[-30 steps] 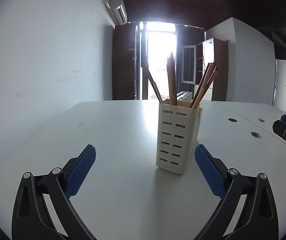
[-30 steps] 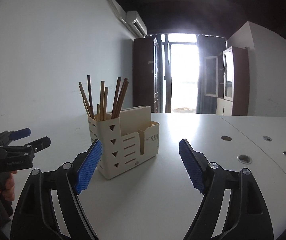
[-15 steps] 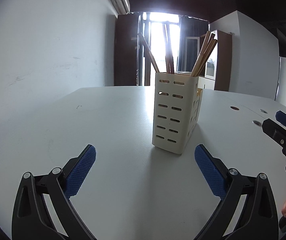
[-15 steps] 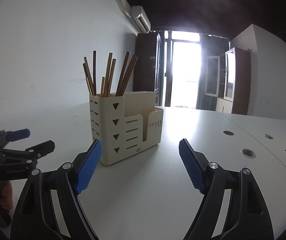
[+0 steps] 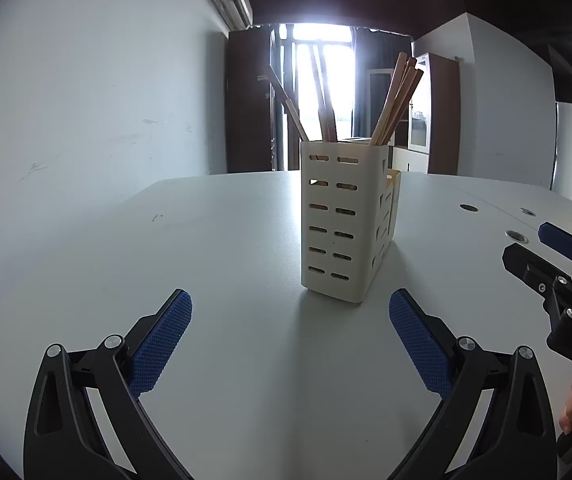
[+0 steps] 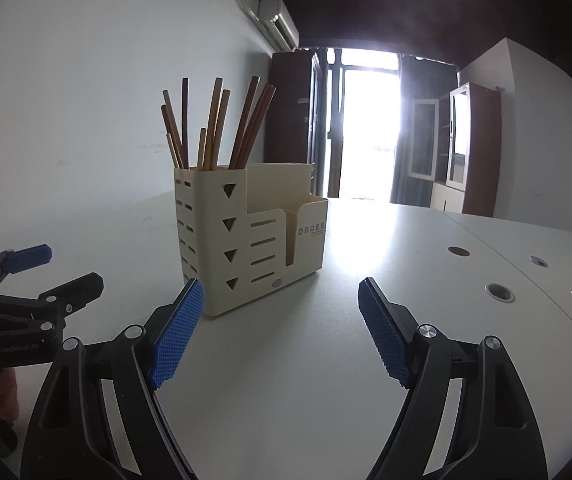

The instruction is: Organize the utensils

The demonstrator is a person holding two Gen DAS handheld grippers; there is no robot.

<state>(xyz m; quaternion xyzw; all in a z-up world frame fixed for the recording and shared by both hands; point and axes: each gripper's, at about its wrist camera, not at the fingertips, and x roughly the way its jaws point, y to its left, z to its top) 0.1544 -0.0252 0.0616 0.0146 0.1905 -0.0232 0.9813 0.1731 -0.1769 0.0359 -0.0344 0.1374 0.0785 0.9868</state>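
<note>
While both tongs gape empty, the utensil holder stands just ahead on the table.

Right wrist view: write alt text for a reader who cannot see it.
A cream utensil holder stands on a white table, wooden chopsticks upright in its tallest compartment. The right tongs hang open and empty before it; the left tongs show at the left edge.

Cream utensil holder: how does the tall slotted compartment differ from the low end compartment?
The tall slotted compartment holds brown wooden chopsticks; the low end compartment shows none above its rim. The tall one carries triangle cut-outs and slots; the low one carries printed lettering. Both are parts of the one cream plastic holder on the white table.
</note>
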